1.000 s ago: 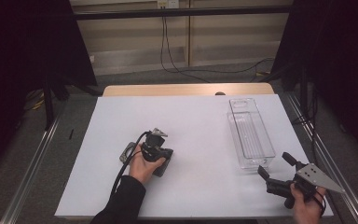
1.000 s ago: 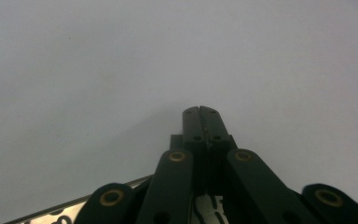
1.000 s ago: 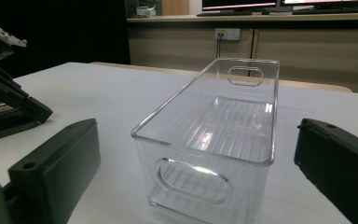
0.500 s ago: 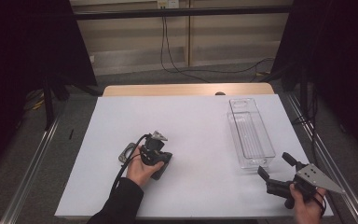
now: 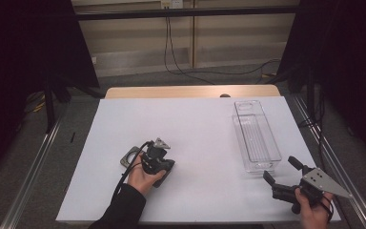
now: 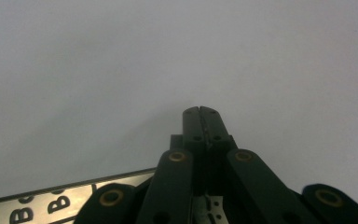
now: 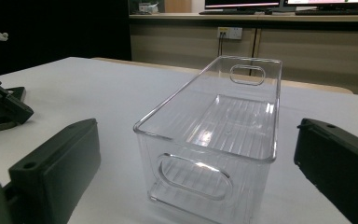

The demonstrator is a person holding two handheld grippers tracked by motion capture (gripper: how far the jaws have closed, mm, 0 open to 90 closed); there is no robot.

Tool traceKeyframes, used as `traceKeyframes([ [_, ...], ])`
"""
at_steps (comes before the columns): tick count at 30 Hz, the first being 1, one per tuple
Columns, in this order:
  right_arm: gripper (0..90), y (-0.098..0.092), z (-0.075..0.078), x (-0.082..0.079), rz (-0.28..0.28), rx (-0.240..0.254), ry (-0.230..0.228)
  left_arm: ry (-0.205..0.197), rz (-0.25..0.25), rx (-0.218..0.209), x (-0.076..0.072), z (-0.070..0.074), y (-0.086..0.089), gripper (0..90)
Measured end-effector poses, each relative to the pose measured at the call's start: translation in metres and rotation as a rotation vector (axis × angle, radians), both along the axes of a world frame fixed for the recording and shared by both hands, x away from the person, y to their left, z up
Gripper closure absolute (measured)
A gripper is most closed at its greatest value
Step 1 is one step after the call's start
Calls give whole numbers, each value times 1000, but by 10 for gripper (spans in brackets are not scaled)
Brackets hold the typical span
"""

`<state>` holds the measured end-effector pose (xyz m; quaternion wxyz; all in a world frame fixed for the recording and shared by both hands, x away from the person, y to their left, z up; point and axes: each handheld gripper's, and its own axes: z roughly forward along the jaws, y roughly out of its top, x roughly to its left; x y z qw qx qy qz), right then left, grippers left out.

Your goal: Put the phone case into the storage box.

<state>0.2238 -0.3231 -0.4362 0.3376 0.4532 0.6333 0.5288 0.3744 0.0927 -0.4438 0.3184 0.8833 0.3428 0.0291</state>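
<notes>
Left gripper (image 5: 153, 160) shifted slightly, clear bin (image 5: 256, 136) empty, right jaws wide.

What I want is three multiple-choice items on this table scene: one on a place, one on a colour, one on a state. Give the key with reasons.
1. Where does the clear bin stand on the table cover?
A. toward its right side
B. at its left edge
C. at its centre

2. What colour is the table cover?
A. green
B. white
C. red

3. How do the jaws of the left gripper stand?
A. wide open
B. shut on the clear bin
C. shut, with nothing between them

Key: 1 A, the high view shows the clear bin right of centre. 2 B, the table cover is plain white in every view. 3 C, the left gripper view shows the two jaws pressed together above bare cover.
</notes>
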Motion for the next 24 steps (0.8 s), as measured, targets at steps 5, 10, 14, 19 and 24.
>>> traceKeyframes([
  [5, 0, 0, 0, 0, 0, 0, 1, 6, -7, -1, -6, 1, 4, 900],
  [10, 0, 0, 0, 0, 1, -1, -1, 9, -12, -6, -10, 0, 5, 900],
  [14, 0, 1, 0, 0, 1, -3, -2, 8, -21, -3, -17, 0, 7, 900],
  [19, 0, 1, 0, -1, 5, -7, -3, 11, -28, -5, -22, 1, 10, 900],
  [24, 0, 1, 0, -1, 3, -11, -3, 13, -28, -15, -25, 0, 13, 900],
])
